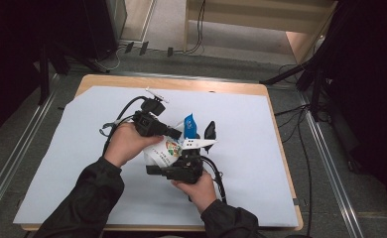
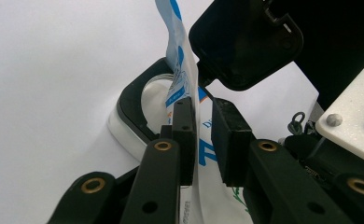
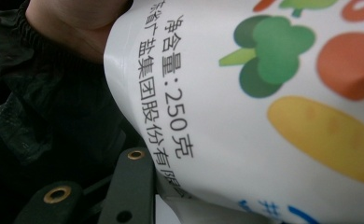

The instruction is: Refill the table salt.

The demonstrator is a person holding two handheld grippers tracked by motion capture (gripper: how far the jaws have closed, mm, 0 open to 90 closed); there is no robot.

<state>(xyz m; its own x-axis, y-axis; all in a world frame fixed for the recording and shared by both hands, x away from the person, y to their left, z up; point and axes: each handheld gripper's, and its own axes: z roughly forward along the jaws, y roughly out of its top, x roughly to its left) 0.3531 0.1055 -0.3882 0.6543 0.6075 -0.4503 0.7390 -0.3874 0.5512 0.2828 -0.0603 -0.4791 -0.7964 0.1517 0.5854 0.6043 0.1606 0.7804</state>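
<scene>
A white pouch (image 1: pixel 165 150) printed with vegetables and topped by a blue strip (image 1: pixel 190 124) stands tilted over the middle of the sheet. My left gripper (image 1: pixel 177 134) reaches in from the left at the pouch's top. In the left gripper view the thin top edge of the pouch (image 2: pixel 182 70) runs between its pads (image 2: pixel 203 126); it lies against one pad and a narrow gap shows at the other. My right gripper (image 1: pixel 191 143) comes from below and is shut on the pouch's body (image 3: pixel 264 93); one jaw shows at the pouch's side, the other is hidden behind it.
A large white sheet (image 1: pixel 241 163) covers the wooden table (image 1: pixel 181 83). A black-rimmed rounded thing (image 2: pixel 133 105) lies on the sheet behind the pouch. The left hand (image 3: pixel 73 21) is close beside the pouch. Cables (image 1: pixel 216 181) trail from both grippers. Black stands flank the table.
</scene>
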